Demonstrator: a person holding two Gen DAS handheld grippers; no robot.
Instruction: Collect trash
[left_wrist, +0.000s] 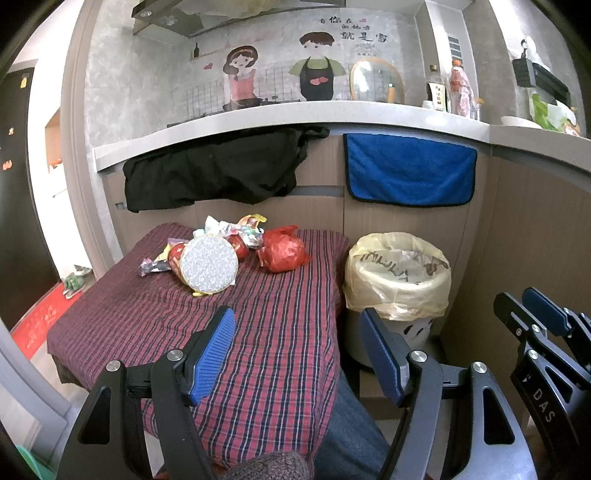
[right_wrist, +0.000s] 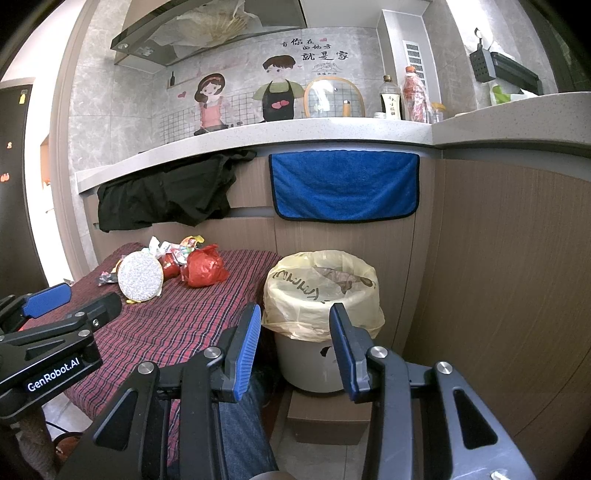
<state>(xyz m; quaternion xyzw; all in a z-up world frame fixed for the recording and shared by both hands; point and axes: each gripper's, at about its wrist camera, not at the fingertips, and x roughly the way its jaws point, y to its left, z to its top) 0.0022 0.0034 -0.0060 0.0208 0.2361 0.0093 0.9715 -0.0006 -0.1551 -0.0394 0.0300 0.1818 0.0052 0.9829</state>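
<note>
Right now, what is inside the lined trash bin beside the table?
The trash bin holds a yellowish liner with some crumpled brownish and pale trash near the top. Anything deeper is hidden by the liner.

A red and dark-blue plaid is shown on the tablecloth (left_wrist: 229, 332). At its far end, a crumpled bag (left_wrist: 283, 251) is coloured bright red, and left of it a round disc (left_wrist: 209, 264) is speckled silver-white with a yellow rim, among multicoloured wrappers (left_wrist: 236, 229). To the right, the grey bin (right_wrist: 314, 365) is lined with a pale yellow bag (right_wrist: 321, 295) marked in dark brown. Further back, a black cloth (left_wrist: 214, 170) and a blue, black-edged towel (left_wrist: 410, 170) are hung. Blue pads are seen on the black left gripper (left_wrist: 295, 354) and right gripper (right_wrist: 295, 350).
</note>
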